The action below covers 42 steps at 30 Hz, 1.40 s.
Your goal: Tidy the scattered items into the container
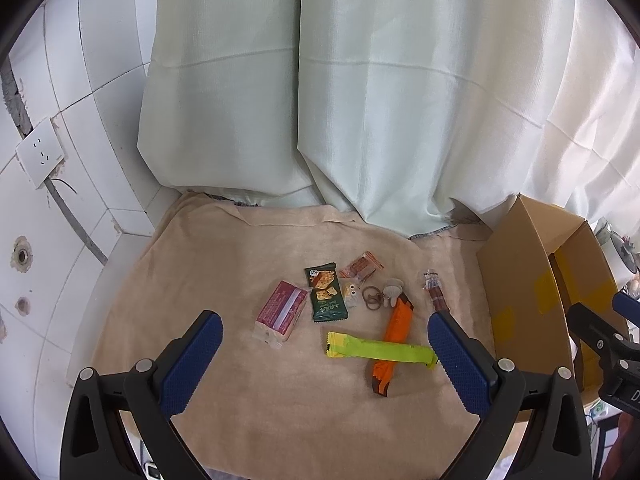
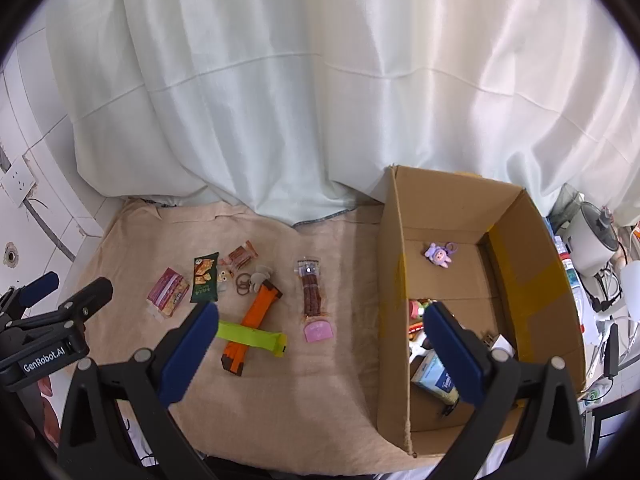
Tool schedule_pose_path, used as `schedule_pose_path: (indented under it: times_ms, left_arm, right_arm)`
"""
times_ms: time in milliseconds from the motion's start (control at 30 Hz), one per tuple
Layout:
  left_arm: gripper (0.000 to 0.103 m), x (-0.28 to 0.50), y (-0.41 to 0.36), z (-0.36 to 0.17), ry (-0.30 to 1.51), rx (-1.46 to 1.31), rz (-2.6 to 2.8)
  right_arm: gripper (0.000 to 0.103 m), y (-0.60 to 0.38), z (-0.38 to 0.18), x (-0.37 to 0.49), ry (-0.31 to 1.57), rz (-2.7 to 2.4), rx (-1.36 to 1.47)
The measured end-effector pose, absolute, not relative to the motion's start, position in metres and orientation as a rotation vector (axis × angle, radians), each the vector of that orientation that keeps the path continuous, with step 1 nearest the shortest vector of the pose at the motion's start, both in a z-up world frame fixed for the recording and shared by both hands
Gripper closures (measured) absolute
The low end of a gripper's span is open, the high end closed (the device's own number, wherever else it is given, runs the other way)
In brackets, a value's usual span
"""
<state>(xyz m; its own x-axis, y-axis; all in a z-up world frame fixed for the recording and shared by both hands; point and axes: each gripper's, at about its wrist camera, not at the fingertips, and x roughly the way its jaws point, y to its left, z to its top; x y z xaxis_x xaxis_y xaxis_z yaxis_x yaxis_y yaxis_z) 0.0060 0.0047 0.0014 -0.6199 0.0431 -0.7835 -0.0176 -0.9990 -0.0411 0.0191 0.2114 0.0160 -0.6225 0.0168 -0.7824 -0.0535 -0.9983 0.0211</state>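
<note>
- Left hand-held gripper (image 1: 325,338) hangs over the beige cloth (image 1: 192,280), blue pads spread wide, nothing between them.
- Right hand-held gripper (image 2: 320,330) is spread too, empty, one finger over the cardboard box (image 2: 516,280).
- Yellow-green packet (image 2: 252,337) lies crosswise on the orange packet (image 2: 252,322).
- Green cracker pack (image 2: 204,278) sits beside the pink tissue pack (image 2: 168,292).
- Sausage stick pack (image 2: 311,292) lies alone, near the box.
- Purple plush charm (image 2: 439,255) rests inside the box.

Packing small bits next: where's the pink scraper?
In the right wrist view, the pink scraper lies on the beige cloth, just below the sausage pack, left of the cardboard box.
</note>
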Motion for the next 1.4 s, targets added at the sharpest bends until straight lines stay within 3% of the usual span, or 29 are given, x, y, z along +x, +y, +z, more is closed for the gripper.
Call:
schedule_pose_path:
  times_ms: [1400]
  left_arm:
    - [0.000,-0.001,0.001,0.001,0.004,-1.307,2.824]
  right_arm:
    - [0.000,0.203,0.010,0.009,0.046,2.810,-1.383]
